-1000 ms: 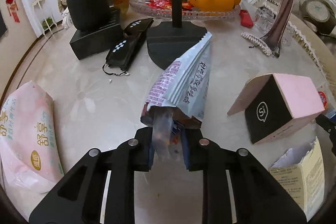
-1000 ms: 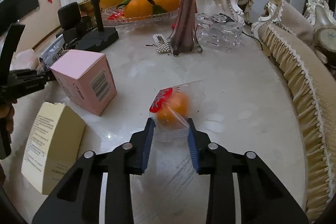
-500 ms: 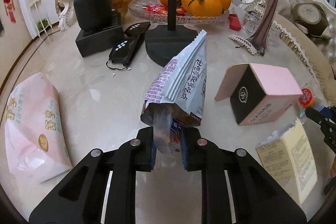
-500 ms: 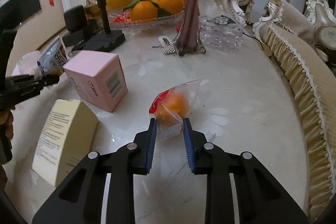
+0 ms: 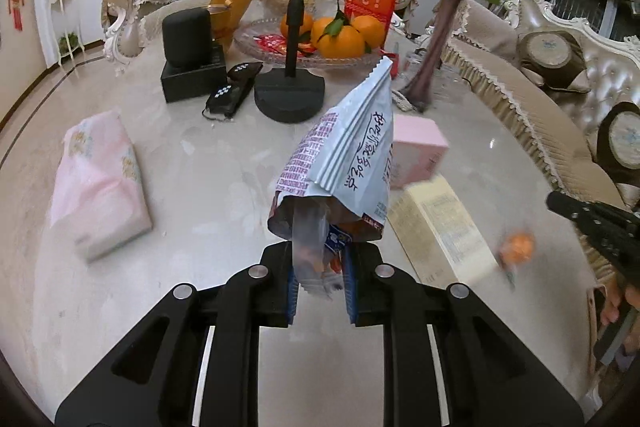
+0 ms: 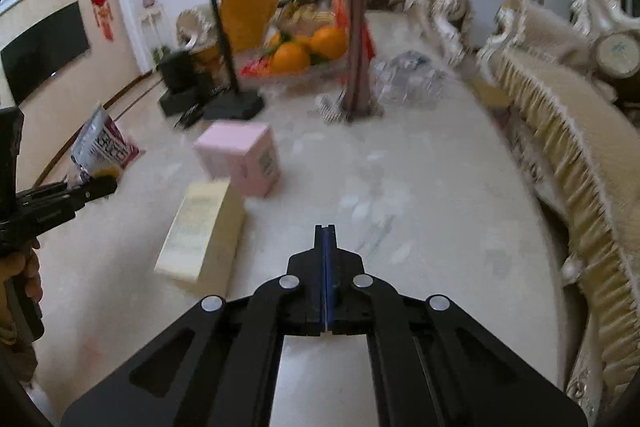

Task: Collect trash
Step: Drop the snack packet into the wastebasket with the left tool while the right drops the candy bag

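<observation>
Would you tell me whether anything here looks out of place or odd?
Yes: the right tool is shut with nothing visible in it, while an orange packet shows blurred beside the yellow carton; whether it lies or falls, I cannot tell. The left tool grips an open snack bag.

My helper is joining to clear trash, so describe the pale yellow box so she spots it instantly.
On the marble table, find the tall dark vase of red flowers. Nearer the camera lies a pink box, and beside it the pale yellow box: flat, longer, printed with small text.
</observation>
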### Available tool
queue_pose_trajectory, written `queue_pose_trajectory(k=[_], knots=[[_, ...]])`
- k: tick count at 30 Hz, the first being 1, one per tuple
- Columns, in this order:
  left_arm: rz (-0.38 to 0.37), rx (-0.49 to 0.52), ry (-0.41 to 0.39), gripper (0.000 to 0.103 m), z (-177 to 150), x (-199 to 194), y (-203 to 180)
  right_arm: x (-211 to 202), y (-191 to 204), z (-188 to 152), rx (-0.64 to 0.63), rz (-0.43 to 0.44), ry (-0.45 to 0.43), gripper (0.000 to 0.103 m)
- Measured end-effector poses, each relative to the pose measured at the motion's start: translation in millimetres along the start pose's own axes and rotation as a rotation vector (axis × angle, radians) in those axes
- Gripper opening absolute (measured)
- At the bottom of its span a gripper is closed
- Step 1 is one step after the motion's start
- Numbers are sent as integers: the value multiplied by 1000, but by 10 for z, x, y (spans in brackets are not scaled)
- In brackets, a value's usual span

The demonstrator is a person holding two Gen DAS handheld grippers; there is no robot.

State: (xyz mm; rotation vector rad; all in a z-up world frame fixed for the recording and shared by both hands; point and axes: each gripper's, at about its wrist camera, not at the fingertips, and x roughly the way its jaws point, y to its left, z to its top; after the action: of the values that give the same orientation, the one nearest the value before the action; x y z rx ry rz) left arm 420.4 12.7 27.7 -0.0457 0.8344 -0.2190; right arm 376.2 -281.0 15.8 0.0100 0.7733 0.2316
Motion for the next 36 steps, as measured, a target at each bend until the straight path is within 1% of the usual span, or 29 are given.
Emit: queue_pose_trajectory(k=[1, 3, 4, 5, 7, 8, 9, 11, 14, 17, 18, 19, 20, 21, 23, 24, 26, 27, 29, 30, 31, 32, 34, 35, 36], knots=[[-3, 1, 1, 19, -43, -51, -15, 16, 13, -30, -7, 30, 26, 0], [-3, 3, 3, 19, -130, -153, -37, -5, 69, -102, -53, -15, 1, 0], [-6, -1, 1, 19, -180, -217, -41, -6, 94, -129, -79, -19, -2, 0], [-8, -6, -2, 19, -208, -259, -34, 46, 124, -159, -98, -18, 33, 2], [-11, -16, -3, 19, -263, -333, -12, 144, 177, -191, -123, -35, 75, 28], [-15, -23, 0, 19, -291, -363, -1, 183, 215, -202, -146, -63, 63, 62], [-17, -25, 0, 19, -314, -392, 3, 185, 233, -202, -163, -71, 48, 70], [-26, -35, -8, 19, -344, -449, 31, 270, 267, -147, -176, -76, 43, 71], [-22, -40, -6, 19, -380, -495, 71, 410, 247, -106, -155, -90, 89, 71], [-21, -52, -5, 19, -401, -512, 135, 538, 243, -128, -141, -83, 131, 70], [-21, -54, -9, 19, -410, -523, 147, 618, 233, -153, -124, -69, 174, 62], [-25, -54, -12, 19, -427, -537, 148, 655, 224, -182, -115, -79, 192, 51], [-28, -52, -13, 19, -443, -550, 142, 660, 195, -198, -88, -75, 188, 43], [-31, -45, -16, 19, -466, -572, 124, 624, 135, -208, -33, -51, 178, 40], [-28, -30, -26, 19, -524, -643, 78, 527, 97, -233, 1, -32, 150, 39], [-35, -26, -33, 19, -568, -702, 58, 422, 105, -256, -5, -34, 123, 39], [-61, -30, -47, 19, -665, -847, 12, 159, 151, -323, -20, 3, 80, 39], [-76, -31, -56, 19, -727, -940, -22, 19, 183, -358, -31, 6, 59, 39], [-114, -24, -79, 19, -895, -1173, -114, -330, 246, -490, -38, 55, 13, 39], [-128, -12, -87, 19, -999, -1299, -176, -578, 285, -608, -43, 101, -15, 39], [-135, 2, -89, 19, -1091, -1398, -230, -778, 319, -724, -54, 124, -35, 39], [-144, 26, -99, 19, -1228, -1550, -309, -1060, 382, -926, -74, 144, -55, 39], [-165, 69, -117, 19, -1483, -1789, -443, -1395, 462, -1222, -93, 190, -73, 39], [-172, 88, -122, 19, -1677, -1937, -517, -1625, 518, -1484, -97, 220, -74, 39], [-191, 102, -119, 19, -1870, -2060, -586, -1751, 560, -1648, -99, 238, -72, 39]])
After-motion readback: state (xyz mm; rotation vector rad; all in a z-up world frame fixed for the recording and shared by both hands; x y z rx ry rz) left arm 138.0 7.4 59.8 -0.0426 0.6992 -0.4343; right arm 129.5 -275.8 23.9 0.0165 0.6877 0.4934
